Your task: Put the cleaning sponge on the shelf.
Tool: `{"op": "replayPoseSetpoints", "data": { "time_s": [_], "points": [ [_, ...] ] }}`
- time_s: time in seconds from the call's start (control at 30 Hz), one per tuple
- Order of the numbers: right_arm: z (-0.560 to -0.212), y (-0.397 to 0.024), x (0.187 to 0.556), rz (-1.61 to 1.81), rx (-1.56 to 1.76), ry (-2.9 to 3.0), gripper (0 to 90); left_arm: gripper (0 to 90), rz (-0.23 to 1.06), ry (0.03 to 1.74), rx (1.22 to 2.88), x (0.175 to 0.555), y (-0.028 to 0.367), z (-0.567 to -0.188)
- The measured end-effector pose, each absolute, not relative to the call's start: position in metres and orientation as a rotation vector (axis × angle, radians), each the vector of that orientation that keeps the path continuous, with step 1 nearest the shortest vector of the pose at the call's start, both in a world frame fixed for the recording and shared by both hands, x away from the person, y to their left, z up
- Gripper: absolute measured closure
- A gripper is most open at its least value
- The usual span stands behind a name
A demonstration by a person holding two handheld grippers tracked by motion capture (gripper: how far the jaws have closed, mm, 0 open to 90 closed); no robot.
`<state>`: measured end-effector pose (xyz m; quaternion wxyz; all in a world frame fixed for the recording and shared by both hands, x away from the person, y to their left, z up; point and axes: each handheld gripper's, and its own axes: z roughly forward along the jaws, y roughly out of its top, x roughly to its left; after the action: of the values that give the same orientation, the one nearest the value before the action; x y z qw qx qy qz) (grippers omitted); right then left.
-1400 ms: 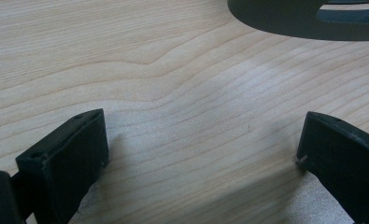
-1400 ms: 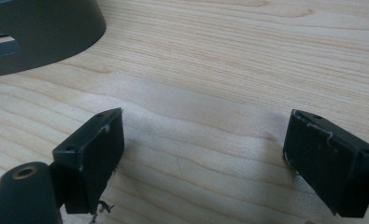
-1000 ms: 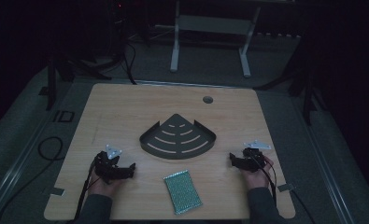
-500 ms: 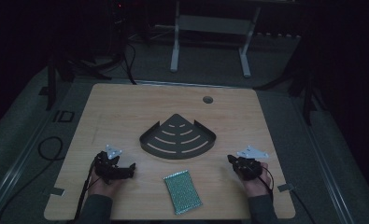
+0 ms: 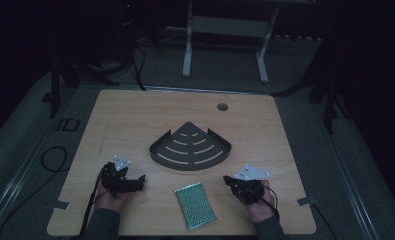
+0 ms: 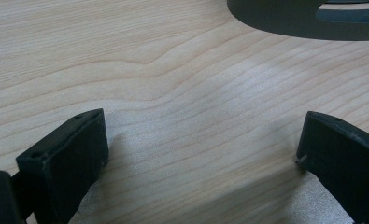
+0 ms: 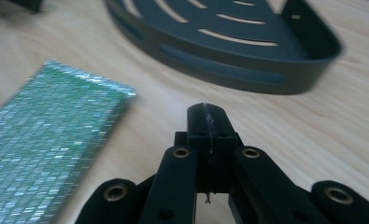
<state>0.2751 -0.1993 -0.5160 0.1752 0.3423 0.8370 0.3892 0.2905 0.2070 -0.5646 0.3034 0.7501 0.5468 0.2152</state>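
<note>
The right tool (image 5: 231,180), jaws together and empty, must spread before taking the pad (image 5: 195,204) near the surface's front edge; the left tool (image 5: 137,181) waits, jaws apart.

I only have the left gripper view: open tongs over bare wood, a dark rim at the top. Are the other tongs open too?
Observer: No, the right tongs are shut, with nothing between them.
Operator: What is close to them?
Observer: A green glittery pad lies flat on the table, apart from them.
Operator: And that dark rim?
Observer: It belongs to a slotted corner shelf with nothing in it.
</note>
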Motion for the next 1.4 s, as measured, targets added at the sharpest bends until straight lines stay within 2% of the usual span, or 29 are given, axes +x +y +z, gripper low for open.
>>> {"op": "replayPoseSetpoints", "data": {
  "time_s": [0.4,0.73,1.17,1.4],
  "points": [
    [-0.526,-0.151,0.257,1.125,0.822,2.514,89.8,2.2,0.571,1.449,1.987,0.290,0.207,-0.565],
    [-0.532,-0.128,0.245,1.116,0.718,2.596,89.8,2.2,0.571,1.449,1.986,0.290,0.206,-0.565],
    [-0.537,-0.129,0.245,1.062,0.726,2.614,89.8,2.2,0.569,1.446,1.989,0.290,0.206,-0.565],
    [-0.537,-0.146,0.251,1.033,0.784,2.579,89.8,2.2,0.568,1.445,1.991,0.290,0.206,-0.565]
  ]
}}
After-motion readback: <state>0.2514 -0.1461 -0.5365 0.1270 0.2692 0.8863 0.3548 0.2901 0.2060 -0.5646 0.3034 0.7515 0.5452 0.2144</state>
